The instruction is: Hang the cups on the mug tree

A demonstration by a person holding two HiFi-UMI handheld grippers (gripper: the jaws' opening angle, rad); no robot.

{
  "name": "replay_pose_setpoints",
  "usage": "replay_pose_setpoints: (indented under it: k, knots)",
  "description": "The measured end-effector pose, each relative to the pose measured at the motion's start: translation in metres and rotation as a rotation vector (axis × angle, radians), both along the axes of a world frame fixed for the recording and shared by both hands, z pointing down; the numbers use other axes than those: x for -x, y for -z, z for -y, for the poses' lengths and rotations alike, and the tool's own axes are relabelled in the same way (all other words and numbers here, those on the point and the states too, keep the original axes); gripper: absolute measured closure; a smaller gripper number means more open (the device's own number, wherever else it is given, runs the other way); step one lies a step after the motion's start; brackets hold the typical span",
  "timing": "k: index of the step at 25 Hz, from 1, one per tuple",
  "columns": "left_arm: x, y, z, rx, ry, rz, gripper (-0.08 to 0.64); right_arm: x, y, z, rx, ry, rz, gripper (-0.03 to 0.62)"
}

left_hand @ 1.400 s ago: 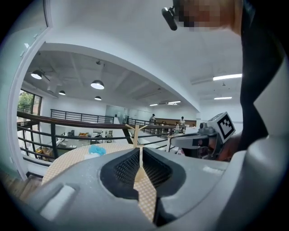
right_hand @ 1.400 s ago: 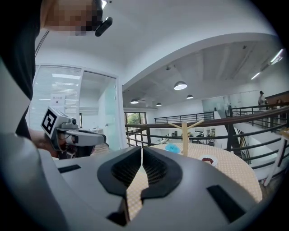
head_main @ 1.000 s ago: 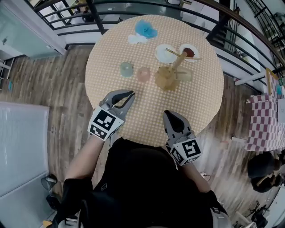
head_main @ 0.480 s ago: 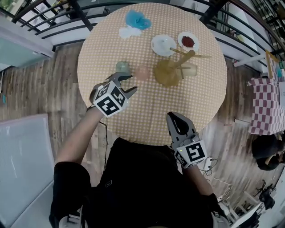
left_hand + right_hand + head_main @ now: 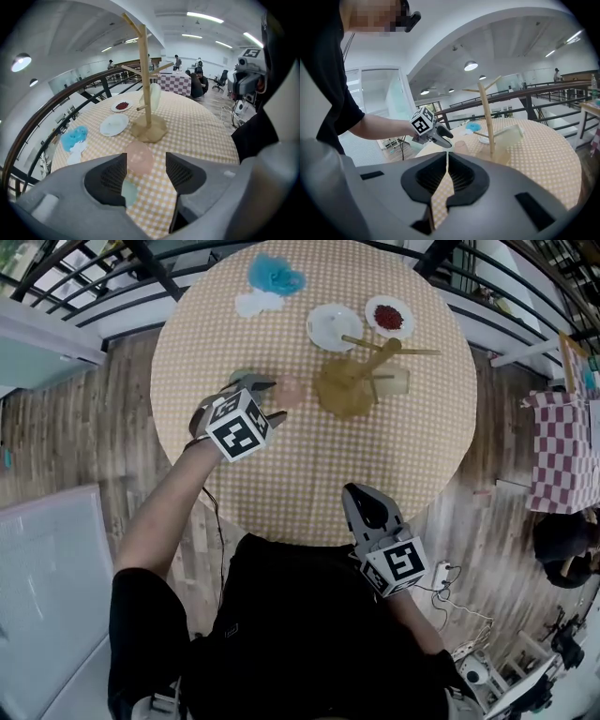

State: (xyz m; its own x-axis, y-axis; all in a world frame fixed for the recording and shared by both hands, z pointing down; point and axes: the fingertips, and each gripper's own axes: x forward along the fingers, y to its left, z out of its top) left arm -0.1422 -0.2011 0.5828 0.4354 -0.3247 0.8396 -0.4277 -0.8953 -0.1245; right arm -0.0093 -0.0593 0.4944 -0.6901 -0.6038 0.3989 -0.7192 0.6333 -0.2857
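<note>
While the right gripper (image 5: 355, 493) sits clenched and empty at the near edge of the table (image 5: 375, 465), the left gripper (image 5: 271, 399) does the work. Its jaws have just been opening and now stand spread, pads touching nothing, with the pink cup (image 5: 138, 157) framed in the gap just past the tips. Step looks like approach for pickup. Next move, my guess: push in and close squarely on the cup wall, clear of the green cup (image 5: 127, 193) just beside it. Both cups look frosted, translucent, smooth, probably slippery. Further out is the wooden mug tree (image 5: 145, 84): straight trunk, angled pegs, wavy-edged base, one pale cup (image 5: 154, 96) already hung. Beyond that, a white plate (image 5: 114, 124) on checked cloth.
</note>
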Motion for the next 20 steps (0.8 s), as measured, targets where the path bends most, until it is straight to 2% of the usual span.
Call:
replay_pose_setpoints:
  k: [5, 12, 20]
  knots:
    - [-0.004, -0.012, 0.015, 0.03, -0.01, 0.026, 0.276, -0.002, -0.005, 0.001, 0.015, 0.003, -0.006, 0.569]
    - [-0.019, -0.027, 0.032, 0.06, -0.06, 0.068, 0.272, -0.012, -0.007, 0.007, 0.032, -0.018, -0.002, 0.569]
    - [-0.022, -0.055, 0.035, 0.102, -0.154, 0.213, 0.272, -0.028, -0.011, 0.011, 0.054, -0.072, 0.012, 0.569]
